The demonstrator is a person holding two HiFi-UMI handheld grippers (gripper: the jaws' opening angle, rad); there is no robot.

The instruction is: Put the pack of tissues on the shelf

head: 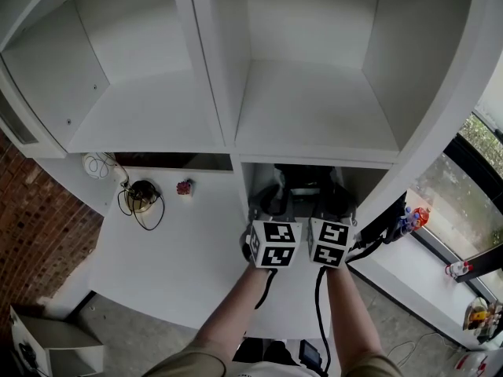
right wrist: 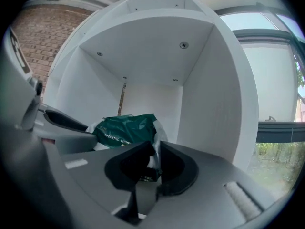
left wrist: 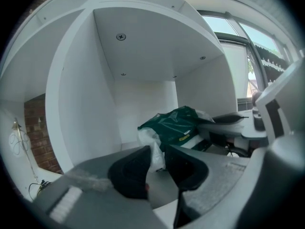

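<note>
The pack of tissues (left wrist: 174, 125), a green wrapper with loose white film at its ends, lies inside the lower right shelf compartment (head: 314, 157); in the right gripper view the pack (right wrist: 125, 129) sits near the back wall. My left gripper (left wrist: 157, 155) reaches into the compartment, its jaws a little apart with the white film edge hanging loosely between them. My right gripper (right wrist: 157, 152) is beside it at the pack's other end, its jaws narrowly apart around the film. In the head view only the two marker cubes (head: 273, 244) (head: 330, 242) show; the shelf board hides the pack.
The white desk top (head: 181, 250) carries a round object with a black cable (head: 141, 196), a small red item (head: 184, 187) and a white cord coil (head: 98, 165). Empty upper shelf compartments (head: 149, 108) stand above. A window sill with small figures (head: 413, 217) lies right.
</note>
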